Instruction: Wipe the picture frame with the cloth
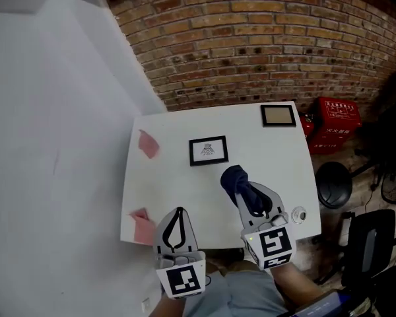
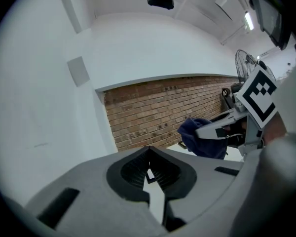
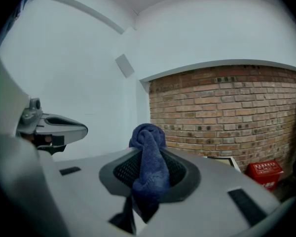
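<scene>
Right gripper (image 3: 148,158): its jaws are clamping a dark blue cloth (image 3: 149,149), which is bunching up above the tips and hanging down between them.
Cloth: in the head view it is riding at the gripper's front end over the white table (image 1: 270,152), a rounded wad pointing toward the far edge.
Picture frame (image 1: 208,151): the black-edged frame is lying flat at mid-table, just beyond the cloth and slightly to its left, with a strip of bare tabletop showing between them.
Left gripper (image 1: 179,211): its jaws are meeting at the tips with nothing between them, and it is hanging over the near edge, well apart from the frame.
Other items: a second frame (image 1: 278,115) with a brown centre is sitting at the far right corner, and two pink rags (image 1: 148,144) (image 1: 142,226) are lying along the left side.
Backdrop: a brick wall (image 1: 264,38) is running behind the table, with a red box (image 1: 336,121) standing beside it.
</scene>
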A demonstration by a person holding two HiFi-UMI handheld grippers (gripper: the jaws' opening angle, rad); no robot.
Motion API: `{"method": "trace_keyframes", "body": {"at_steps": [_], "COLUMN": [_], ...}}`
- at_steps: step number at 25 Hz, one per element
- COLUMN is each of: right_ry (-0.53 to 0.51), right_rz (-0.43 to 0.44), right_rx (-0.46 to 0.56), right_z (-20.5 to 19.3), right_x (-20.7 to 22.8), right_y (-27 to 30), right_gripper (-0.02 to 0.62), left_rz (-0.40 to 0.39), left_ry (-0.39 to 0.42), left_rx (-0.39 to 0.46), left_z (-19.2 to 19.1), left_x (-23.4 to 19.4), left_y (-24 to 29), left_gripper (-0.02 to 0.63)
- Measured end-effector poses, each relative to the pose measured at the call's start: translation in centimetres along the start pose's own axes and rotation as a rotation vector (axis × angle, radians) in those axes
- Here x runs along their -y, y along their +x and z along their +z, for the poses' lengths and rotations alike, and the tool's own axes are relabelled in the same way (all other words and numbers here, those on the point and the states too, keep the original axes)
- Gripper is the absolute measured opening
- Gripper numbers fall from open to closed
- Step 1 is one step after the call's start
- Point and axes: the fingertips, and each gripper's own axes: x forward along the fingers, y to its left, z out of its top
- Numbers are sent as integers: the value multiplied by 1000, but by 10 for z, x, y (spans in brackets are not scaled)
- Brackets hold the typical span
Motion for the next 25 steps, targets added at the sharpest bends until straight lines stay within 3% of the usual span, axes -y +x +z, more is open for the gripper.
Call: {"method": "trace_keyframes", "body": {"at_steps": [11, 25], "right_ry": [-28, 10], "right_rz": [72, 90], "right_rx": [5, -154], "right_z": [24, -33], "right_x": [-12, -33], "right_y": [55, 155], "right_gripper": [83, 83], "left_rz": [70, -24], "left_ry": [-32, -58], "left_rx": [-5, -146], "left_z": [2, -68], "left_x": [-39, -80], "left_y": [26, 109], "left_gripper": [9, 9]}}
